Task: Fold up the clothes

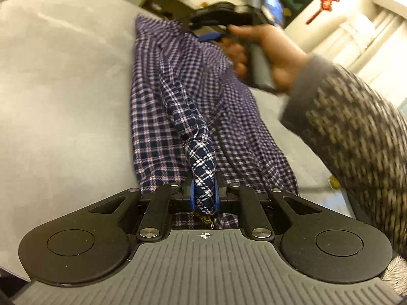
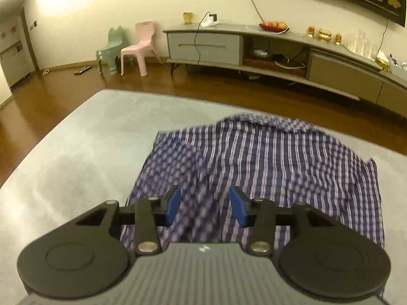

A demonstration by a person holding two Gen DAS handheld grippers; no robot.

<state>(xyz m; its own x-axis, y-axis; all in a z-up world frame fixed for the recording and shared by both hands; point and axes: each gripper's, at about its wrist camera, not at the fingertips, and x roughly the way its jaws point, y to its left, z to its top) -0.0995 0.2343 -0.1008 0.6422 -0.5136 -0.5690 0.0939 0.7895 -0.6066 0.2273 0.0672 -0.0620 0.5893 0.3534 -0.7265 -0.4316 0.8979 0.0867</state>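
Note:
A navy and white plaid shirt (image 1: pixel 178 96) lies bunched on a grey bed surface (image 1: pixel 63 89). My left gripper (image 1: pixel 204 193) is shut on a twisted fold of the shirt, pulled taut toward me. In the left wrist view the right gripper (image 1: pixel 211 35) hovers at the shirt's far end, held by a hand (image 1: pixel 267 50). In the right wrist view the shirt (image 2: pixel 267 167) spreads below and ahead, blurred. My right gripper (image 2: pixel 206 207) is open, its blue pads (image 2: pixel 174 206) apart just above the cloth, holding nothing.
The grey bed (image 2: pixel 76 152) ends at a brown wood floor (image 2: pixel 76 86). A long low cabinet (image 2: pixel 254 48) stands along the far wall, with two small plastic chairs (image 2: pixel 137 48) to its left. The person's patterned sleeve (image 1: pixel 356 139) crosses the right of the left wrist view.

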